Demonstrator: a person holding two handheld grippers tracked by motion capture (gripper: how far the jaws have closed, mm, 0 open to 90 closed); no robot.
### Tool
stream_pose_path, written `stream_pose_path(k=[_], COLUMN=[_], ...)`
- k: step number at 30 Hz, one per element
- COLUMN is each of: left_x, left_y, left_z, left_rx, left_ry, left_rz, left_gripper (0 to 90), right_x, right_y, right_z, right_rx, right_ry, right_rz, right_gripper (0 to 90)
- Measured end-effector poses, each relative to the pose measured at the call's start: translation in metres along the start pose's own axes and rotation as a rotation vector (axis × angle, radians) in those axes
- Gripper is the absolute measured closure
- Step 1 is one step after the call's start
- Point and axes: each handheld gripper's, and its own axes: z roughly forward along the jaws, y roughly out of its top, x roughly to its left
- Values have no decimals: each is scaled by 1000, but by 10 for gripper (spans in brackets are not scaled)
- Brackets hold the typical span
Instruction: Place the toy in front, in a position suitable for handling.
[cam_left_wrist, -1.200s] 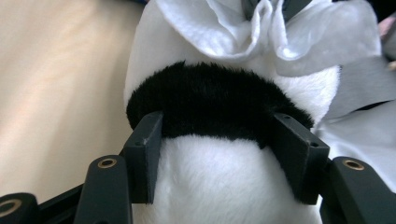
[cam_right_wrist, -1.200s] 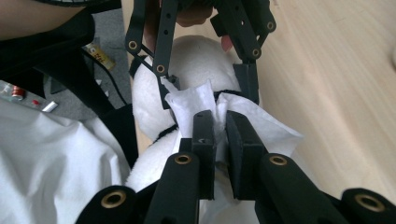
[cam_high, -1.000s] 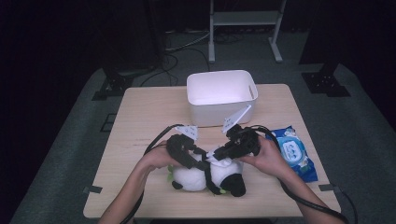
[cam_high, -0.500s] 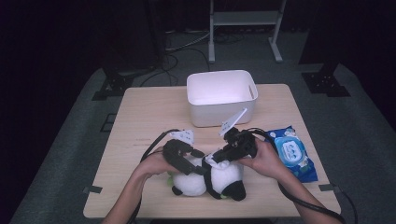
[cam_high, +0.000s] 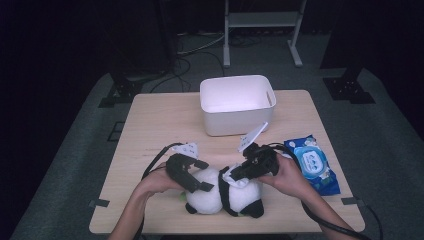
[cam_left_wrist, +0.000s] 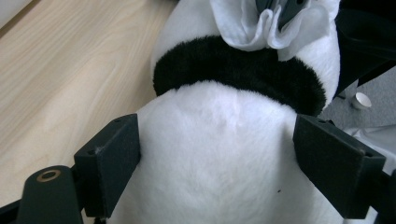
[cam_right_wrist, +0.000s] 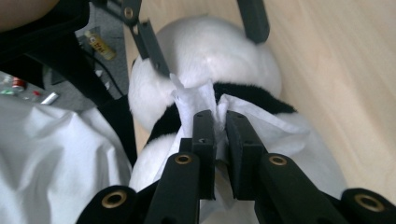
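We hold our left gripper (cam_high: 196, 176) around the white head end of the plush panda (cam_high: 222, 196), which lies on its side near the front edge of the wooden table (cam_high: 160, 125). In the left gripper view the jaws have just been opening and now stand wide — the panda's white fur (cam_left_wrist: 219, 154) bulges between the two black pads (cam_left_wrist: 109, 168), brushing the left one, while the right pad stands at the edge of the fur without squeezing it, so we read this grip as released. Beyond the pads, the black band of the panda crosses from one jaw's side to the other. Our right gripper (cam_high: 239, 172) comes in from the other side, clenched on a white wipe (cam_right_wrist: 196, 100): in the right gripper view the two jaws stand nearly together with the crumpled sheet pinched between them, and the wipe spills out ahead of the tips — pressed onto the panda's body just where black fur meets white. Ahead of the right jaws we also see the left gripper's open fingers straddling the panda's head. Farther off, behind both grippers, stands a white bin (cam_high: 236, 102), and to the right of the right hand lies a blue pack of wipes (cam_high: 312, 162).
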Motion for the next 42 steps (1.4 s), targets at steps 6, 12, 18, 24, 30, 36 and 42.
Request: stream_pose_path(k=[6,12,18,24,30,36,42], left_x=[-3,-6,-7,-6,-5,-5,-3], left_y=[-4,-3,-7,-12,-19,-24,-30], left_z=[-1,-2,-8,-14,-22,-29,-31], left_rx=[-24,-25,-26,-23,-17,-6,-7], left_ry=[7,12,9,12,11,36,16], left_rz=[-2,5,2,-6,-13,-14,-22], left_gripper=[150,150,150,148,148,109,109], right_x=[1,-2,-6,-12,-18,-20,-21], right_y=[9,1,-11,-24,-37,-43,-42], right_z=[4,-1,-13,-24,-31,-32,-31], right_rx=[-10,-26,-42,-63,-72,-76,-69], right_ry=[-36,-33,-41,-62,-74,-71,-66], right_rz=[-22,-1,24,64,95,108,108], right_gripper=[817,816,814,813,812,810,810])
